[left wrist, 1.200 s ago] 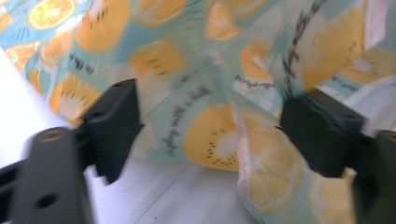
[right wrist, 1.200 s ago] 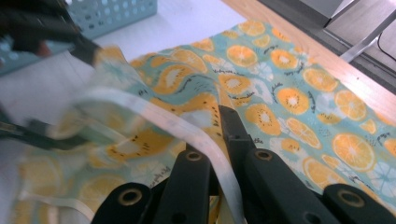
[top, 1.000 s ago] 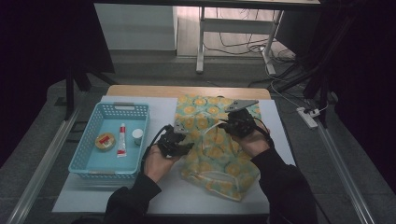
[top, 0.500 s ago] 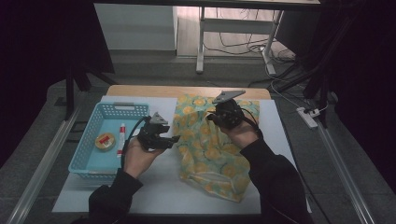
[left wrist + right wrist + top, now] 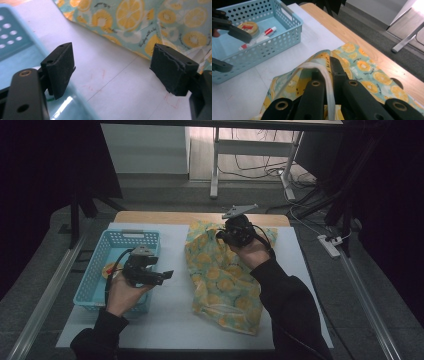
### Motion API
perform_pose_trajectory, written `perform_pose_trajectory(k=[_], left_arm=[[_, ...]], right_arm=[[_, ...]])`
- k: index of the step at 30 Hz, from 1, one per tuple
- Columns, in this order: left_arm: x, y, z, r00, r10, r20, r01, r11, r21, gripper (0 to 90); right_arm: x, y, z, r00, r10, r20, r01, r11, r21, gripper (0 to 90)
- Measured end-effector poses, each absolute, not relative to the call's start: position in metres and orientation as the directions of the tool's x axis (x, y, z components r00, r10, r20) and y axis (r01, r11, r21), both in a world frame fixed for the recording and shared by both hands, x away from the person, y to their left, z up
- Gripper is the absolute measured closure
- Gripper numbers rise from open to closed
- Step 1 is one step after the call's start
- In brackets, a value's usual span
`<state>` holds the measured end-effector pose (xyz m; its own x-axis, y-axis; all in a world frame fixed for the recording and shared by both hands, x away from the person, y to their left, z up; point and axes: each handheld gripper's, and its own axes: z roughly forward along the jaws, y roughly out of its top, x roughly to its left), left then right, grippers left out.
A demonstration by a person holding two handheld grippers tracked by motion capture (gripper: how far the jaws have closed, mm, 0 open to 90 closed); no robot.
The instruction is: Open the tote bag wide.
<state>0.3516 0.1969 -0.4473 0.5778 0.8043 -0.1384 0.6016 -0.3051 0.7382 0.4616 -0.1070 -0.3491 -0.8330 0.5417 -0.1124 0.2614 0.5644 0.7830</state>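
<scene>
1. Far left: blue basket (image 5: pixel 97 270) on the white table (image 5: pixel 170 320), with a round tin (image 5: pixel 250 28) and a tube (image 5: pixel 259 37) lying inside.
2. Next over: left gripper (image 5: pixel 162 276) up above the basket's right rim, jaws spread wide and just been opening, nothing between them, pointing toward the cloth.
3. Centre: lemon-print bag (image 5: pixel 225 285) sprawled on the table, just right of the basket, top end lifted.
4. Right: right gripper (image 5: pixel 222 235) at the bag's far end, jaws clenched tight on the bag's white strap (image 5: pixel 324 72), fabric bunched up beneath.
5. Wooden table edge (image 5: pixel 362 42) beyond.
</scene>
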Motion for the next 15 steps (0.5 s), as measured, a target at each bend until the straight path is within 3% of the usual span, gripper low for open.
perform_pose_trajectory(k=[4,15], left_arm=[[0.345,0.21,-0.449,0.574,0.802,-0.167,0.602,-0.275,0.75,11.8],[0.337,0.225,-0.454,0.558,0.815,-0.157,0.603,-0.268,0.752,3.3]], right_arm=[[0.462,-0.11,-0.346,-0.829,0.546,-0.123,0.255,0.563,0.786,89.5],[0.466,-0.121,-0.357,-0.818,0.564,-0.113,0.278,0.561,0.78,89.4]])
